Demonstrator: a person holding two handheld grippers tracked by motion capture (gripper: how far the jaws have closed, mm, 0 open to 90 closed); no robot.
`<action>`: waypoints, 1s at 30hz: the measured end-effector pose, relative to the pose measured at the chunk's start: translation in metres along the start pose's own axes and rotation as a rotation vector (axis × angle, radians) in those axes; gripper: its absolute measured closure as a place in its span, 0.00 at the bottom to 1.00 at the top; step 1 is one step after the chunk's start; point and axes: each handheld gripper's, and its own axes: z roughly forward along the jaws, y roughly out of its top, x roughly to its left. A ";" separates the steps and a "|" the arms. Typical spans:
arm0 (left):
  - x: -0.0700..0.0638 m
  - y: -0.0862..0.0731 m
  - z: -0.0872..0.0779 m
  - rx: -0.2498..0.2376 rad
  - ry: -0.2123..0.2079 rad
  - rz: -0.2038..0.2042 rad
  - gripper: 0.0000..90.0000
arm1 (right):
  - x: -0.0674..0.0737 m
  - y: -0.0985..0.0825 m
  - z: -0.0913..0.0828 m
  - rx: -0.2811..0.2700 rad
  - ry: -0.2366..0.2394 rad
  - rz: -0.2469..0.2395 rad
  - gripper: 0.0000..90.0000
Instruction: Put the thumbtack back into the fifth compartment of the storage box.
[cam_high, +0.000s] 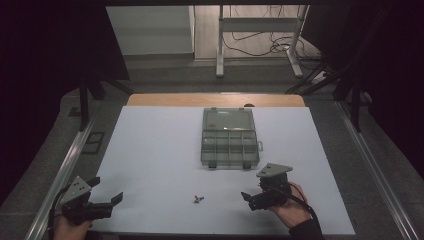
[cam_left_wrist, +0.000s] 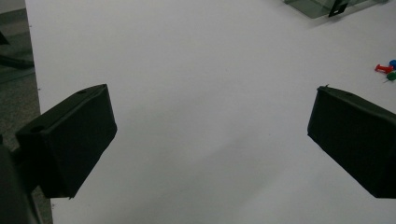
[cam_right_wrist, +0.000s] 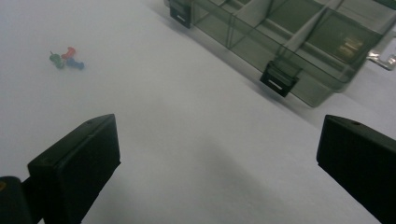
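Three push pins (cam_high: 199, 199), red, blue and green, lie in a tight cluster on the white table top near its front edge. A clear plastic compartment box (cam_high: 230, 140) sits open at the table's middle, lid folded back. My left gripper (cam_high: 106, 189) rests at the front left corner, open, jaws empty. My right gripper (cam_high: 252, 189) is held to the right of the pins, open and empty. In the left gripper view the gripper (cam_left_wrist: 210, 135) faces bare table, with the pins (cam_left_wrist: 386, 70) at the right edge. In the right gripper view the gripper (cam_right_wrist: 217, 158) faces the pins (cam_right_wrist: 66, 58) and the box (cam_right_wrist: 299, 42).
The white top (cam_high: 150, 150) covers a wooden table (cam_high: 150, 99) with metal rails along both sides. Dark curtains flank the scene. A desk frame and cables stand on the floor beyond the far edge.
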 end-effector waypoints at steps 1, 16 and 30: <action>0.000 0.000 0.000 0.000 0.000 0.000 0.02 | 0.002 0.001 0.002 0.002 0.000 -0.005 0.00; 0.000 0.000 0.001 0.003 -0.001 0.004 0.02 | 0.023 0.027 0.025 0.071 0.057 -0.085 0.00; -0.001 0.001 0.001 0.008 0.000 0.011 0.02 | 0.040 0.045 0.047 0.122 0.125 -0.161 0.20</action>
